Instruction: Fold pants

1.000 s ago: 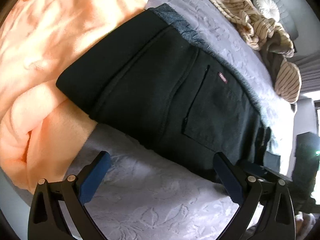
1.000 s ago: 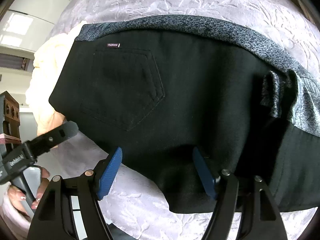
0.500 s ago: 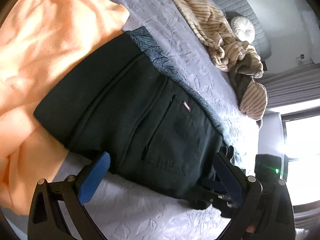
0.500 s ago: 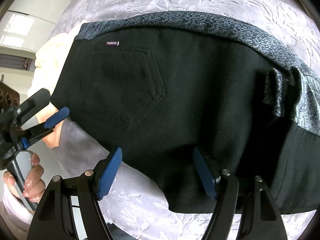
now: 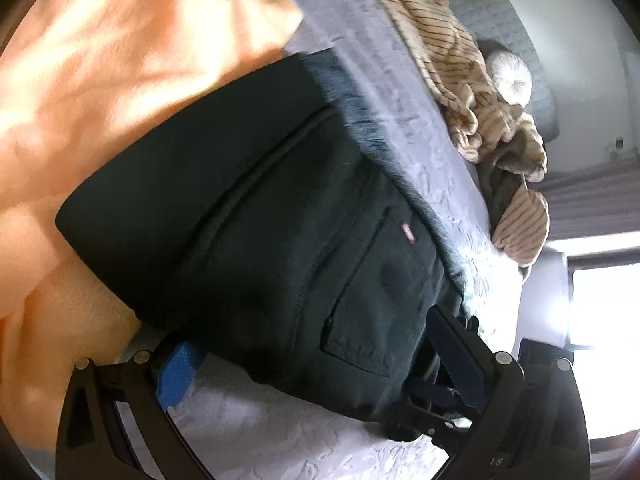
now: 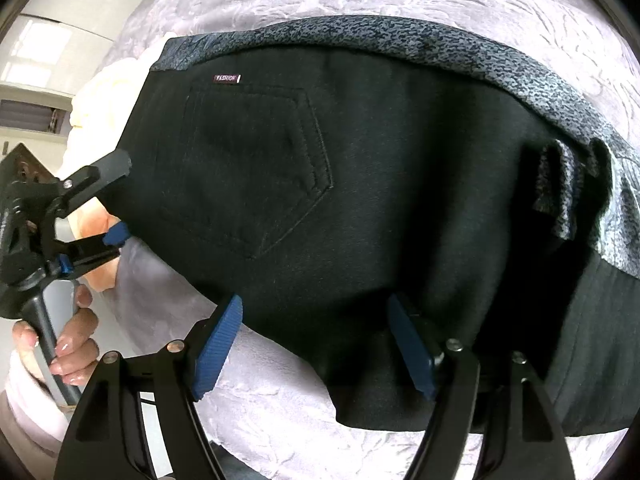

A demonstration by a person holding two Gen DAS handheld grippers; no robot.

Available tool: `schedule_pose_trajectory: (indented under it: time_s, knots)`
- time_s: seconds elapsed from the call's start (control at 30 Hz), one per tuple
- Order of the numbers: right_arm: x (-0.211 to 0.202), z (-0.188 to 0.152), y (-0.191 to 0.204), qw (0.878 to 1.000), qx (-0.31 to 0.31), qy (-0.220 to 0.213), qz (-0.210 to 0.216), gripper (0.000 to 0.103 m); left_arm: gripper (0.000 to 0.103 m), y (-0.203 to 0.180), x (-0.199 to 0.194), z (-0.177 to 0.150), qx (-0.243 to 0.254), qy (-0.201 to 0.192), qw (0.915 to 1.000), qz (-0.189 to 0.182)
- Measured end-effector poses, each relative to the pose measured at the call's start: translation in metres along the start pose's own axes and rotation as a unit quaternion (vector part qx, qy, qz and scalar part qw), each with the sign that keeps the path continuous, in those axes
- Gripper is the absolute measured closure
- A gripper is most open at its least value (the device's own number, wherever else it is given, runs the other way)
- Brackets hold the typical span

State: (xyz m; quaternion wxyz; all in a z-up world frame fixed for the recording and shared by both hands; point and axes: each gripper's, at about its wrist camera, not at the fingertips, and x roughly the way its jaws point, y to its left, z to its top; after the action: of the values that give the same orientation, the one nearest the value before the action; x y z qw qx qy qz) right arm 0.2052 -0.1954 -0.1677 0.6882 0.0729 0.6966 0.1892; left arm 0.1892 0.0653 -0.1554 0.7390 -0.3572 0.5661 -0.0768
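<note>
Right wrist view gives you the bed [image 6: 360,8] first: a pale embossed cover, carrying everything. On it the black pants [image 6: 360,200] lie already doubled into a thick block near the cover's near edge, the speckled grey lining [image 6: 440,48] showing along the far side and the back pocket [image 6: 256,176] facing up. An orange blanket [image 5: 100,80] sits against the pants' one end, and a striped garment [image 5: 460,80] is heaped well apart toward the head of the bed.

Your right hand-held gripper [image 6: 316,340] is released, jaws wide, straddling the near folded edge of the pants without pinching it. Your left hand-held gripper [image 5: 320,364] is likewise spread, its blue pad [image 5: 176,372] at the pants' near edge by the orange blanket; in the right wrist view it reaches in at the pocket end with no cloth visibly caught between its jaws.

You appear to be lining up both grips for another fold. Next, I judge, you need to slide each lower jaw under all the layers at the near edge, clench, then carry the edge over evenly so the stack doesn't slip apart.
</note>
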Motion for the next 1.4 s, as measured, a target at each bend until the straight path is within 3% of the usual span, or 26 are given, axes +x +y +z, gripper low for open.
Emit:
schedule_pose_trajectory:
  time_s: [0.17, 0.23, 0.3, 0.37, 0.4, 0.47, 0.5, 0.57, 0.6, 0.7, 0.73, 0.8, 0.9, 1.03, 1.13, 1.17, 1.2, 1.23, 1.4]
  knots:
    - [0.003, 0.001, 0.001, 1.000, 0.001, 0.001, 0.003, 0.025, 0.000, -0.030, -0.010, -0.001, 0.057, -0.027, 0.9979, 0.014]
    - [0.001, 0.002, 0.001, 1.000, 0.002, 0.002, 0.004, 0.025, 0.001, -0.029, 0.002, 0.003, 0.053, -0.022, 0.9973, 0.046]
    - [-0.004, 0.004, 0.001, 1.000, 0.003, 0.004, 0.007, 0.025, 0.017, -0.025, 0.013, 0.007, 0.049, -0.019, 0.9955, 0.078]
    - [-0.012, 0.007, 0.002, 1.000, -0.002, 0.006, 0.004, 0.025, 0.040, -0.021, 0.023, 0.010, 0.056, -0.009, 0.9905, 0.126]
    - [-0.016, 0.008, 0.002, 1.000, -0.002, 0.005, 0.002, 0.025, 0.042, -0.021, 0.024, 0.011, 0.061, -0.010, 0.9886, 0.137]
    - [-0.030, 0.015, 0.001, 1.000, -0.003, -0.004, 0.005, 0.025, 0.057, -0.027, 0.021, 0.010, 0.080, -0.025, 0.9847, 0.153]
    - [-0.037, 0.019, 0.000, 1.000, -0.002, -0.009, 0.006, 0.025, 0.059, -0.033, 0.019, 0.008, 0.100, -0.032, 0.9797, 0.170]
    - [-0.054, 0.034, 0.000, 1.000, -0.001, -0.022, 0.012, 0.025, 0.062, -0.056, 0.019, -0.003, 0.179, -0.052, 0.9572, 0.221]
    - [-0.060, 0.040, 0.000, 1.000, 0.000, -0.025, 0.017, 0.025, 0.062, -0.067, 0.021, -0.011, 0.221, -0.066, 0.9410, 0.247]
    - [-0.076, 0.066, 0.014, 0.999, -0.008, -0.028, 0.032, 0.024, 0.063, -0.101, 0.038, -0.048, 0.383, -0.109, 0.8507, 0.343]
    - [-0.079, 0.075, 0.023, 0.999, -0.017, -0.026, 0.037, 0.024, 0.064, -0.105, 0.041, -0.057, 0.411, -0.117, 0.8298, 0.358]
    - [-0.081, 0.094, 0.045, 0.997, -0.044, -0.011, 0.057, 0.024, 0.064, -0.109, 0.044, -0.065, 0.438, -0.124, 0.8080, 0.374]
    - [-0.074, 0.118, 0.090, 0.992, -0.088, 0.014, 0.087, 0.024, 0.064, -0.113, 0.047, -0.066, 0.450, -0.125, 0.7980, 0.381]
    - [-0.036, 0.142, 0.156, 0.980, -0.157, 0.089, 0.083, 0.024, 0.064, -0.117, 0.053, -0.072, 0.474, -0.130, 0.7744, 0.399]
    - [-0.006, 0.152, 0.178, 0.974, -0.177, 0.131, 0.051, 0.025, 0.064, -0.117, 0.050, -0.073, 0.471, -0.131, 0.7756, 0.399]
    - [0.006, 0.153, 0.181, 0.972, -0.178, 0.146, 0.037, 0.045, 0.064, -0.117, 0.048, -0.076, 0.470, -0.130, 0.7773, 0.398]
    - [0.013, 0.153, 0.181, 0.972, -0.176, 0.153, 0.027, 0.078, 0.064, -0.118, 0.047, -0.075, 0.466, -0.125, 0.7813, 0.396]
    - [0.017, 0.153, 0.177, 0.973, -0.171, 0.152, 0.017, 0.079, 0.064, -0.117, 0.046, -0.075, 0.463, -0.117, 0.7863, 0.392]
    - [-0.016, 0.146, 0.147, 0.980, -0.148, 0.104, 0.080, 0.083, 0.064, -0.141, 0.031, -0.089, 0.483, -0.138, 0.7842, 0.364]
